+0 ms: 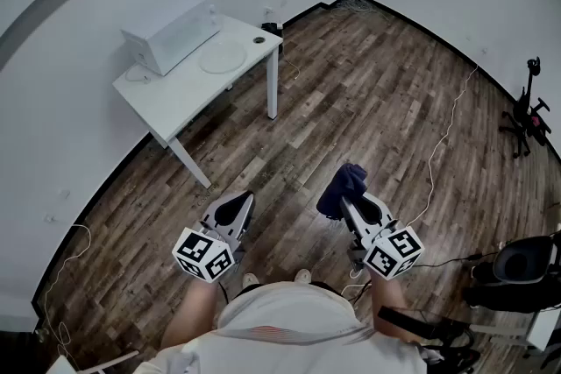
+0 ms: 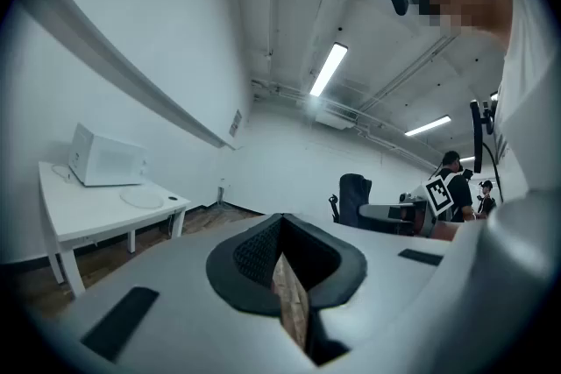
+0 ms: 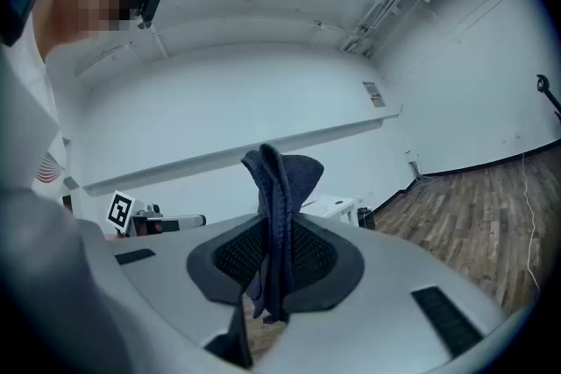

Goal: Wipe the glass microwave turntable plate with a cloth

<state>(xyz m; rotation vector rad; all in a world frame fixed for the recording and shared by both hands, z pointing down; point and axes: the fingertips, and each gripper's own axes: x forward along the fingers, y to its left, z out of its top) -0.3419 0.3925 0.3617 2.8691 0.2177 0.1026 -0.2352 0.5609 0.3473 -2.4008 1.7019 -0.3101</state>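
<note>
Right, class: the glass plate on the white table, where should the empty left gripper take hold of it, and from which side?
Probably its thin rim, on the side facing the open floor. The glass plate lies flat on the table with the microwave close behind it, so the left gripper should come in low from the floor side and pinch the edge.
</note>
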